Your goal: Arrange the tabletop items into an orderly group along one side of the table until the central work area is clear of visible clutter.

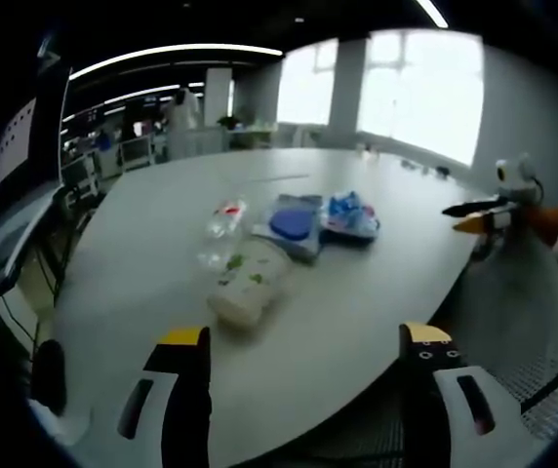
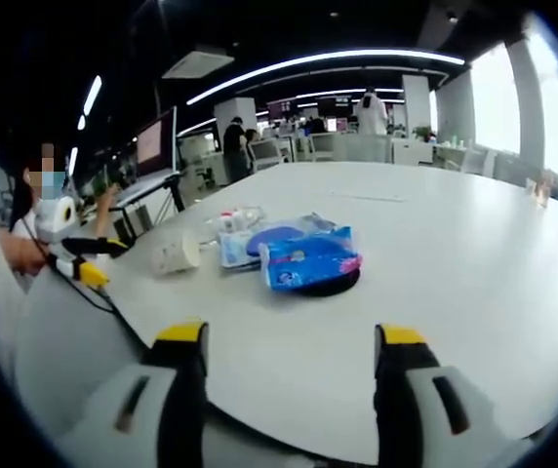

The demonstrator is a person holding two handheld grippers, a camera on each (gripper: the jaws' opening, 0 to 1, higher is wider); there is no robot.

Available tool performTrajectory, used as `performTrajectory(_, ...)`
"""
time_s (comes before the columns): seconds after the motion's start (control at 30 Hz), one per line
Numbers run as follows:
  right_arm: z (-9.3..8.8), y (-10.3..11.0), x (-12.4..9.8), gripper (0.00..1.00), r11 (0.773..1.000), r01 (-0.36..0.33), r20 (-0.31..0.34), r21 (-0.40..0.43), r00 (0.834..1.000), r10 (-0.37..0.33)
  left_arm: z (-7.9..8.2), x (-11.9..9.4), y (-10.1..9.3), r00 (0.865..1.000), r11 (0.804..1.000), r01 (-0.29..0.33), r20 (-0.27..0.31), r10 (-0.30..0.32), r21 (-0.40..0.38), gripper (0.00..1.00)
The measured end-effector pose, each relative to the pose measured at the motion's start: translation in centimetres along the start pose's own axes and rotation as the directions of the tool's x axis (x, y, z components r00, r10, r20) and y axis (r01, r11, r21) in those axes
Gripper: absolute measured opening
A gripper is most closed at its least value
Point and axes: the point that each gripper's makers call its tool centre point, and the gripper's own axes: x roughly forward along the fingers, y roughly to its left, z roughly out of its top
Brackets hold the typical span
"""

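Several items lie clustered mid-table: a clear bottle with a red label (image 1: 225, 226) (image 2: 235, 219), a white cup with green print on its side (image 1: 248, 283) (image 2: 175, 253), a blue pouch (image 1: 294, 224) (image 2: 269, 239) and a blue tissue pack (image 1: 350, 216) (image 2: 308, 261). The tissue pack rests on a dark round disc (image 2: 336, 284). My left gripper (image 1: 305, 351) hovers open at the table's near edge, short of the cup, holding nothing. From the opposite side my right gripper (image 2: 291, 336) stands open and empty, facing the tissue pack. Each gripper also appears in the other's view: left gripper (image 2: 82, 259), right gripper (image 1: 482, 214).
The pale round-edged table (image 1: 162, 195) (image 2: 455, 253) has wide bare surface around the cluster. A person's hand (image 2: 20, 252) holds the left gripper beyond the table edge. Desks, monitors and people stand far behind; small objects (image 1: 420, 166) lie at the window-side rim.
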Motion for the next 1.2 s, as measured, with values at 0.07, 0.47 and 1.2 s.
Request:
performTrajectory(0.07, 0.3, -0.3, 0.0, 0.69, 1.000, 0.004, -0.003, -0.003, 1.000, -0.004, 0.1, -0.1, 0.1, 1.000, 1.000, -0.003, 0.001, 0.003, 0.001, 0.76)
performTrajectory(0.47, 3.6, -1.3, 0.2, 0.68, 1.000, -0.001, 0.063, -0.020, 0.998, 0.002, 2.4, -0.3, 0.8, 0.999, 0.999, -0.026, 0.031, 0.025, 0.026, 0.76)
performTrajectory(1.2, 8.0, -2.6, 0.7, 0.65, 0.995, -0.023, 0.124, -0.092, 0.992, 0.035, 10.0, 0.3, -0.8, 0.990, 0.992, -0.040, 0.140, 0.023, 0.118, 0.74)
